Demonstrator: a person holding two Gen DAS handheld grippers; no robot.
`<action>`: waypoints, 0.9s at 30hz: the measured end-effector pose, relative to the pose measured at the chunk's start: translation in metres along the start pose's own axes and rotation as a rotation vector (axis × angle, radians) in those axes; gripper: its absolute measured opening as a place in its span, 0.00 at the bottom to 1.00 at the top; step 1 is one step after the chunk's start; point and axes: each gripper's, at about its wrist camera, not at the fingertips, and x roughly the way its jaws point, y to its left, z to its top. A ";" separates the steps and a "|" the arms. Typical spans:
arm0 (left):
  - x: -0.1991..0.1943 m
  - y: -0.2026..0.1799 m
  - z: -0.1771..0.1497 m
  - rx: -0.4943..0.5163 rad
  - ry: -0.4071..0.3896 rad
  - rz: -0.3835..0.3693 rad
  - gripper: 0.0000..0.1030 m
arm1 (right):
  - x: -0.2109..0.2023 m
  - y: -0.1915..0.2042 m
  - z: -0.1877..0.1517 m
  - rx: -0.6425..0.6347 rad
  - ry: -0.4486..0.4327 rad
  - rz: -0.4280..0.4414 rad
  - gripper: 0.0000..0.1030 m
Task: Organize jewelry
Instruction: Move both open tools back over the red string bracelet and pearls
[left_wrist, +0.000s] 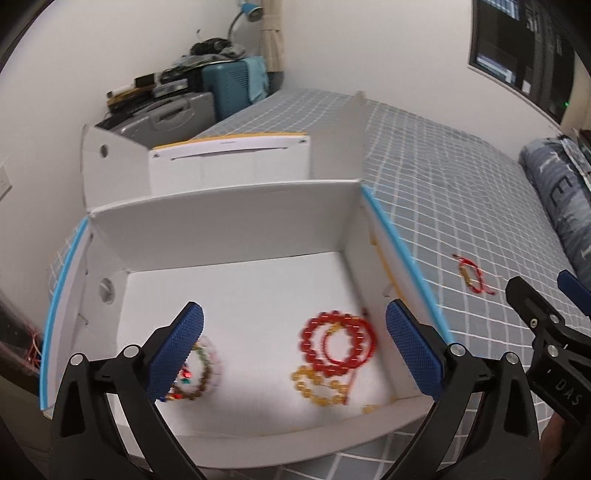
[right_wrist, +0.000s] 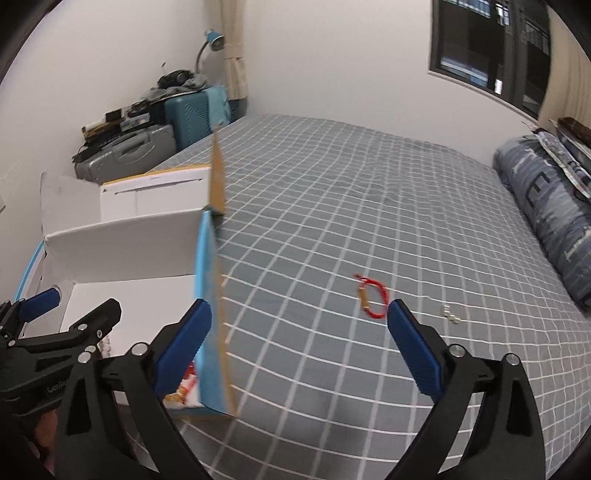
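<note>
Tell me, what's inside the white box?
Inside the white box: red bead bracelets, a yellow bead bracelet and a multicoloured bracelet, partly hidden behind the left gripper's finger.

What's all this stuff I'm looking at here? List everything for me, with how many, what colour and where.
Box: one, white with blue edges, open, on the bed.
Red bead bracelets: a looped pile, count unclear, on the box floor, right side.
Amber bead bracelet: one, yellow, just in front of the red ones.
Mixed bead bracelets: brown and pale, count unclear, box floor, left side, partly hidden.
Red cord bracelet: one, red with a gold piece, on the bedsheet outside the box.
Small silver pieces: a few, on the bedsheet right of the cord bracelet.
Bedsheet: grey, white grid.
Suitcases: grey and teal, by the wall.
Left tool: black, blue pads, open, above the box.
Right tool: same, open, empty.
</note>
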 end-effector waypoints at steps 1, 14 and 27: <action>-0.002 -0.005 -0.001 0.005 -0.002 -0.004 0.94 | -0.003 -0.009 -0.001 0.013 -0.005 -0.009 0.92; -0.008 -0.097 -0.002 0.096 -0.003 -0.104 0.94 | -0.018 -0.106 -0.017 0.115 0.041 -0.137 0.93; 0.023 -0.179 0.006 0.162 0.042 -0.165 0.94 | 0.007 -0.195 -0.035 0.198 0.089 -0.194 0.92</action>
